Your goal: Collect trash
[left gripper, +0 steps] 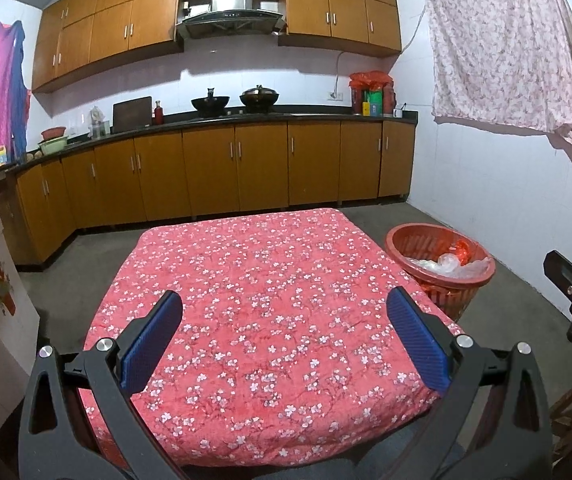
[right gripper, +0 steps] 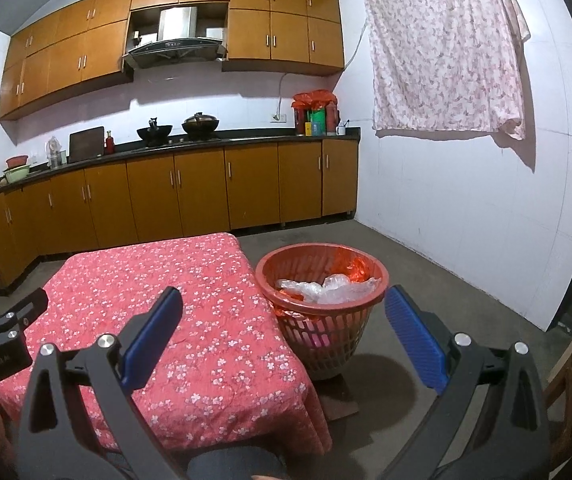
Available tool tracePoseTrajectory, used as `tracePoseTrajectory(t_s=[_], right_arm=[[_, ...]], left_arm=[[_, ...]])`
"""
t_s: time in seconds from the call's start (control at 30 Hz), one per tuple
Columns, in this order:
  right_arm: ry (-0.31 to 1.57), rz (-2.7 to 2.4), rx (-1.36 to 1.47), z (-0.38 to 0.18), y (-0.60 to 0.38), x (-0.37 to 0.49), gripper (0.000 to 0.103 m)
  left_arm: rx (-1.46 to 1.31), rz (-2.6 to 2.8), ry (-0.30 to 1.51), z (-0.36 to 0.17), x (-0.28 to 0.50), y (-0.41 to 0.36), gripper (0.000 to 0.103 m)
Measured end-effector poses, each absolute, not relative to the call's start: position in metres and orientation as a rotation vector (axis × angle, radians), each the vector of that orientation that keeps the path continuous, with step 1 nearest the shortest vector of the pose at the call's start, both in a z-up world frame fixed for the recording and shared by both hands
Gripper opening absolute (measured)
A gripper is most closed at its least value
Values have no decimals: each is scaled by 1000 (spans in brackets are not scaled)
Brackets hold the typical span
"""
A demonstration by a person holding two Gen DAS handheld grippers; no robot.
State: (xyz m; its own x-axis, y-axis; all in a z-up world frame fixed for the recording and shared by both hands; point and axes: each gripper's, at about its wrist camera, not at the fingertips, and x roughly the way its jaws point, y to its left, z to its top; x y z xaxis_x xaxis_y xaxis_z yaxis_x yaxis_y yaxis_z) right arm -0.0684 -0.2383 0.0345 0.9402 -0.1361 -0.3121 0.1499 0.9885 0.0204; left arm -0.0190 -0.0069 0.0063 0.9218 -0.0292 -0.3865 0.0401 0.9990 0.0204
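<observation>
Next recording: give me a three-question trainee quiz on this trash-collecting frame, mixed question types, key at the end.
1. True or false: the left gripper holds a piece of trash.
2. What lies in the red basket? A) clear plastic and red wrapping B) bowls C) nothing
3. On which side of the table does the basket stand, seen from the right wrist camera?

Key:
1. False; both it and the right gripper are open and hold nothing.
2. A
3. Its right side, on the floor.

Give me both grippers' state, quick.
Left gripper: open, holding nothing, above the floral tablecloth.
Right gripper: open, holding nothing.
</observation>
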Motion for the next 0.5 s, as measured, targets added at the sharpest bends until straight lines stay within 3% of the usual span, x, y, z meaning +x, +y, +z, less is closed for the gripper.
tracePoseTrajectory(t_s=[0.5], right_arm=[[316, -146, 38, 34, -238, -69, 99]], left_arm=[[6, -38, 415, 6, -19, -4, 101]])
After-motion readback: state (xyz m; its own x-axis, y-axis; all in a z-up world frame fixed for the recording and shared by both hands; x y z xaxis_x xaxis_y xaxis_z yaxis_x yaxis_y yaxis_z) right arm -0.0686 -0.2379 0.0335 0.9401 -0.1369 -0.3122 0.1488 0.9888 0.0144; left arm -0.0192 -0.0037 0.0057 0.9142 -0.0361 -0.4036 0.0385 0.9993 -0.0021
